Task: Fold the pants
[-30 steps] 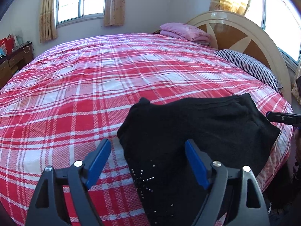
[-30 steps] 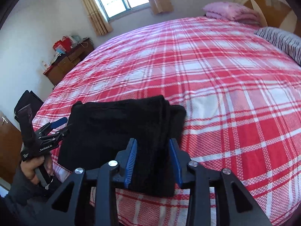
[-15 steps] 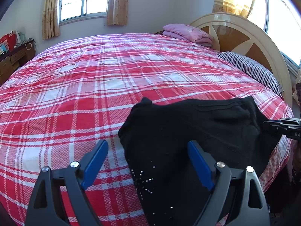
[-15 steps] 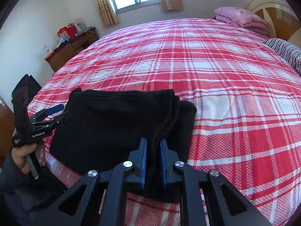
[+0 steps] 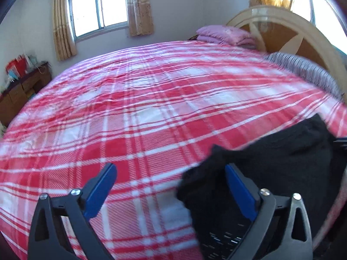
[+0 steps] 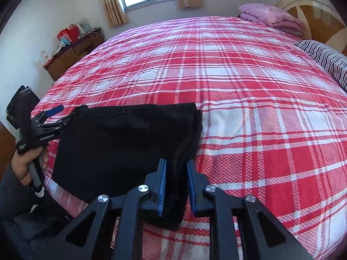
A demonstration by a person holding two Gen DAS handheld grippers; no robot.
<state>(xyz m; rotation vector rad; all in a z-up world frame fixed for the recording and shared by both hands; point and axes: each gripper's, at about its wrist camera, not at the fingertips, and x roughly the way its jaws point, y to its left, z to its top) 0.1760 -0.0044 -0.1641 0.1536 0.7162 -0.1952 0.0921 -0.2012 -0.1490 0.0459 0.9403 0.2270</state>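
Observation:
The black pants [image 6: 121,143] lie folded at the near edge of the red plaid bed [image 6: 238,91]. My right gripper [image 6: 176,169] is shut on the thick folded right edge of the pants. My left gripper [image 5: 171,177] is open and empty, with its right finger over the pants' left corner [image 5: 271,173]. In the right wrist view the left gripper [image 6: 54,117] sits at the pants' far left corner, held by a hand. The left wrist view is blurred by motion.
A pink folded blanket [image 6: 271,15] and a striped pillow [image 6: 325,56] lie by the wooden headboard [image 5: 282,28]. A wooden dresser [image 6: 71,54] with clutter stands at the far left wall. A dark bag [image 6: 19,104] sits beside the bed.
My right gripper closed on the pants' folded edge and now grips it. My left gripper swung left, so the pants now sit at the right of its view.

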